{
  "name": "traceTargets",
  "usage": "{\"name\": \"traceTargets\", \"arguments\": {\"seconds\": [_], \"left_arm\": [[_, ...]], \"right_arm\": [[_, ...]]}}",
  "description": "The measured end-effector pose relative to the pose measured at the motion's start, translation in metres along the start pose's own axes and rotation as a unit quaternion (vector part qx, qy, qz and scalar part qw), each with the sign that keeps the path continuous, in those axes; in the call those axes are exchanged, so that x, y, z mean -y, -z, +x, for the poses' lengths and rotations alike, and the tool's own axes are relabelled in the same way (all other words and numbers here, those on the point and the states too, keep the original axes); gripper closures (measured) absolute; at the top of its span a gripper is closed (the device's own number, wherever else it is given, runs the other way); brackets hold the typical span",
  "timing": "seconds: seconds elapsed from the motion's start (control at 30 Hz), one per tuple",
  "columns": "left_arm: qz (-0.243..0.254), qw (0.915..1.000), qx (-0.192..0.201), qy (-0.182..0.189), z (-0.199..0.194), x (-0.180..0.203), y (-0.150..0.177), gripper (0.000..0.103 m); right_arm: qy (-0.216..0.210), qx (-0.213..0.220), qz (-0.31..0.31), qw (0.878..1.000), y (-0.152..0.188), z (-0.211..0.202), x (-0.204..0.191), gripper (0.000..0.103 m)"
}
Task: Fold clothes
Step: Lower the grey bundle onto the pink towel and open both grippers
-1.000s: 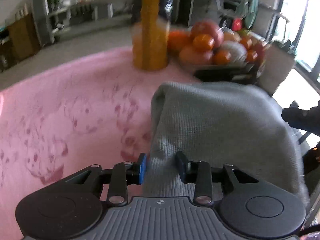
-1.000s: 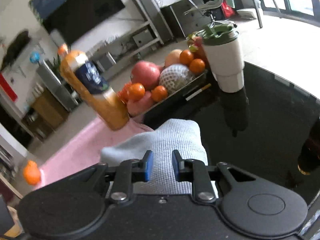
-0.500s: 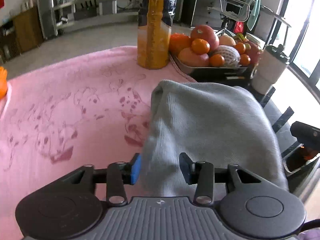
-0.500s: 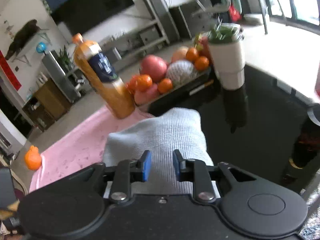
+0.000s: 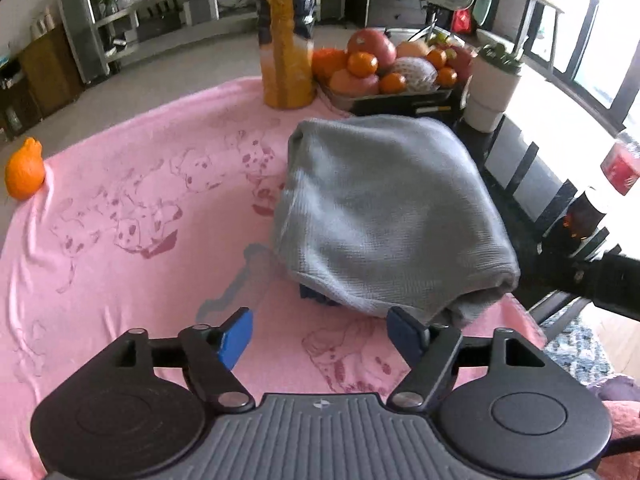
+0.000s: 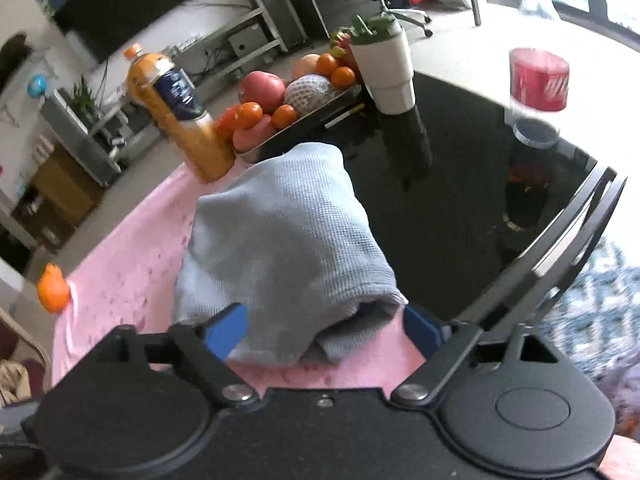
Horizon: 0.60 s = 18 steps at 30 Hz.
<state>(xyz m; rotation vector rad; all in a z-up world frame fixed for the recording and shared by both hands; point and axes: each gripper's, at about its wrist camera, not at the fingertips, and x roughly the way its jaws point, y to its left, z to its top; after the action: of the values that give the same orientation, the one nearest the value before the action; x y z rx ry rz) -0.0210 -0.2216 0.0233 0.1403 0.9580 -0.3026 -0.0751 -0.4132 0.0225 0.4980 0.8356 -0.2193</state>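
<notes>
Nearest in the left wrist view, the left tool [image 5: 316,338] has its jaws wide and opening, with nothing between them but the pink cloth [image 5: 132,216] that covers the counter. The right tool [image 6: 326,332] is also wide and opening; the near end of the grey garment [image 6: 280,240] lies in the gap between its blue pads [image 6: 224,330], but the pads do not press on it.

The garment [image 5: 384,208] is a grey knit with a fine waffle texture, folded into a thick, rounded bundle. Its near edge is a soft roll where layers turn under, and a bit of dark blue shows beneath that edge in the left view. It lies on the right part of the pink cloth, with its right side reaching the cloth's edge, where the bare black counter [image 6: 460,184] begins.

To the left of the garment the pink cloth, printed with spotted dogs, lies open and nearly flat, with light creases toward its left edge. A small orange toy [image 5: 24,174] sits at that far left edge.

Beyond the garment stands an orange juice bottle [image 5: 286,40] on the far edge of the cloth, and just beside it a tray of fruit [image 5: 384,66]. A white cup [image 6: 386,68] with a green lid stands next to the tray on the black surface. Further right on the glossy black top stands a clear bottle with a red label [image 6: 538,80], well apart from the garment.
</notes>
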Motion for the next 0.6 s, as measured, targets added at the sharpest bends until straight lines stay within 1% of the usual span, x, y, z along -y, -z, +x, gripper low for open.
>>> {"name": "traceTargets", "arguments": {"seconds": [0.03, 0.1, 0.2, 0.3, 0.47, 0.6], "left_arm": [[0.000, 1.0000, 0.005, 0.004, -0.006, 0.000, 0.001, 0.020], [0.000, 0.9999, 0.011, 0.008, -0.015, 0.001, 0.003, 0.017], [0.001, 0.9998, 0.018, 0.012, -0.026, 0.002, 0.007, 0.016], [0.009, 0.9997, 0.020, 0.008, -0.033, 0.002, 0.010, 0.015], [0.009, 0.9995, 0.027, 0.015, -0.047, -0.001, 0.013, 0.015], [0.014, 0.9990, 0.035, 0.025, -0.055, 0.000, 0.014, 0.014]], "right_arm": [[0.005, 0.004, -0.014, 1.000, 0.002, -0.007, -0.004, 0.006], [0.009, 0.019, -0.046, 0.999, 0.007, -0.023, -0.012, 0.002], [0.027, 0.025, -0.086, 0.996, 0.013, -0.039, -0.024, 0.001], [0.046, 0.034, -0.103, 0.993, 0.015, -0.052, -0.034, 0.001], [0.056, 0.047, -0.126, 0.989, 0.016, -0.069, -0.045, 0.000], [0.058, 0.048, -0.125, 0.989, 0.016, -0.078, -0.049, 0.000]]}}
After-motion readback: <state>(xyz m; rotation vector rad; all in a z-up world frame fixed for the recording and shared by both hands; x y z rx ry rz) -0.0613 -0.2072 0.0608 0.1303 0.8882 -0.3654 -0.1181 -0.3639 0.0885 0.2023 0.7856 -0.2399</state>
